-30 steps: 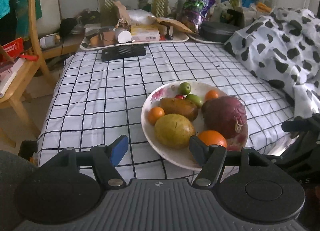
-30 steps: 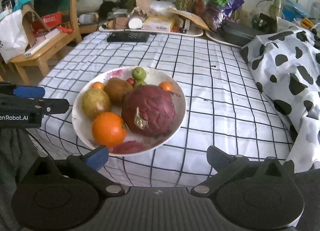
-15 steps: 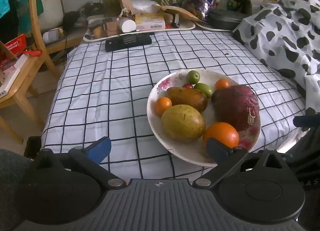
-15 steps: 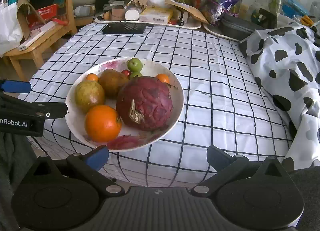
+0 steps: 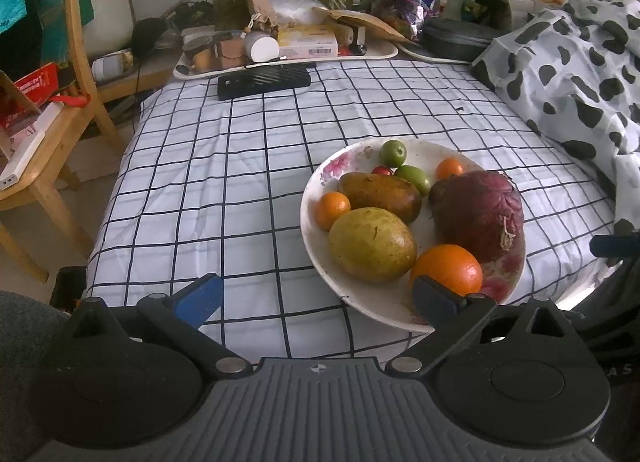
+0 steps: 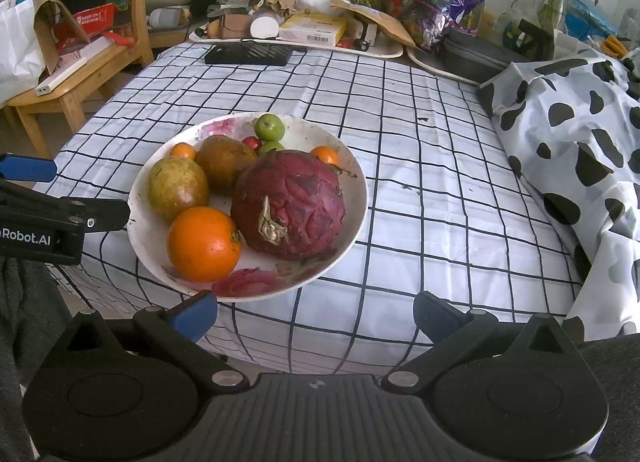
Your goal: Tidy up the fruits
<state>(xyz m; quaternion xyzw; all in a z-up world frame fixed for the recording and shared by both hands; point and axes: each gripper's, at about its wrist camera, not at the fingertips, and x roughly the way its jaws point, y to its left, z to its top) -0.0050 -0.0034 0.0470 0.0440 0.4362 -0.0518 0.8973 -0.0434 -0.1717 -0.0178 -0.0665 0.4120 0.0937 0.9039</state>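
Checked cloth covers the table (image 5: pixel 240 166), which fills the middle of both views, with a cow-print fabric (image 6: pixel 580 134) heaped at the right edge and cluttered trays along the top. Low and centre sits the floral plate (image 6: pixel 352 166), and all the fruit in view lies on it: a dark red dragon fruit (image 6: pixel 290 204) on the right half, a yellow-green round fruit (image 5: pixel 372 243) and a brownish one (image 5: pixel 382 192) to its left, a large orange (image 6: pixel 203 243) at the near rim, then two small oranges, two green fruits and a tiny red one toward the far rim. No fruit shows on the cloth. That fits either fruit already gathered or a plate waiting to be sorted out. Left gripper (image 5: pixel 316 296) and right gripper (image 6: pixel 316 312) both hover at the near edge, jaws spread wide and holding nothing.
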